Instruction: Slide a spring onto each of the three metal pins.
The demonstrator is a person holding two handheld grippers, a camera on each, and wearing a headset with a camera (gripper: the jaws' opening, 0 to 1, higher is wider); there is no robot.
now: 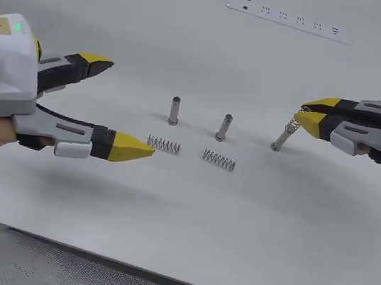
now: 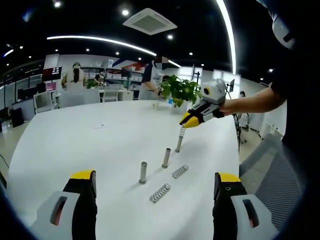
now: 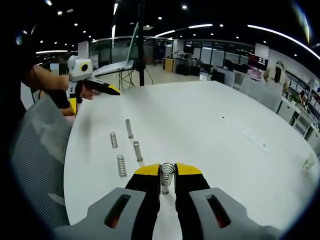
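Right claw point(image 1: 302, 114) pinches a spring point(image 1: 292, 124) tilted along the leaning pin point(image 1: 279, 140), upper coils half-hidden; left claw point(image 1: 132, 109) gapes.

A white desk point(image 1: 236, 221) is carrying a white power strip point(image 1: 289, 19), which is lying flat near its far edge. Beyond one end of the desk a leafy green plant point(image 2: 180, 90) is standing, people point(image 2: 76, 75) are occupying the office behind, and a square ceiling vent point(image 2: 149, 21) is sitting among glowing lights.
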